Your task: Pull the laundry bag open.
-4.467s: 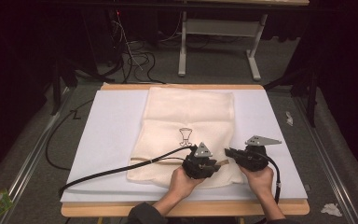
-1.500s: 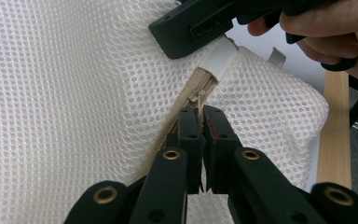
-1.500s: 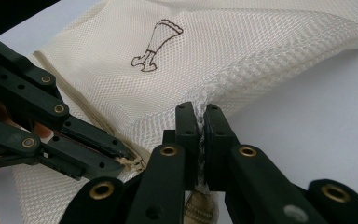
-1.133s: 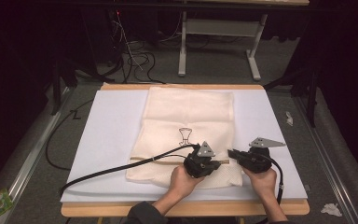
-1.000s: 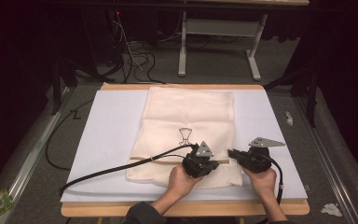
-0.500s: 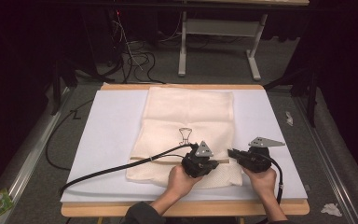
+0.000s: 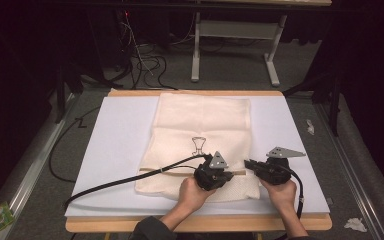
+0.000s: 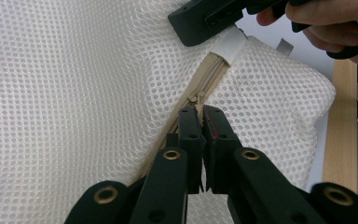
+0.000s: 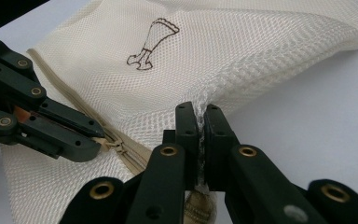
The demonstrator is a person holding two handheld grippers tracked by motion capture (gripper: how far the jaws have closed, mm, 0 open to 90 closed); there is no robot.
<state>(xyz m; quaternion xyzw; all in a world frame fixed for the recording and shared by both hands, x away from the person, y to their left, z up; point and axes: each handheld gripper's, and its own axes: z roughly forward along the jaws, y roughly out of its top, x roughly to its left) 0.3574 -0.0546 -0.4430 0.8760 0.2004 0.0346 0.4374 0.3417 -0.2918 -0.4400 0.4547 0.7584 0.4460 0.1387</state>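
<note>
We see the white table (image 7: 110, 150) mid-frame, cream mesh bag (image 7: 205, 120) flat at its centre. Left gripper (image 8: 199, 114) at the bag's lower edge, jaws clamped on the zipper pull (image 8: 196, 99). Right gripper (image 9: 199, 114) just right of it, jaws pinching a fold of mesh.

One cream mesh bag (image 7: 200, 135) is lying on the table (image 7: 115, 145), reaching its far edge. One zipper (image 8: 200, 88) is running across the bag. Two grippers are working at the near edge: the left gripper (image 7: 221, 176) and the right gripper (image 7: 250, 164).
</note>
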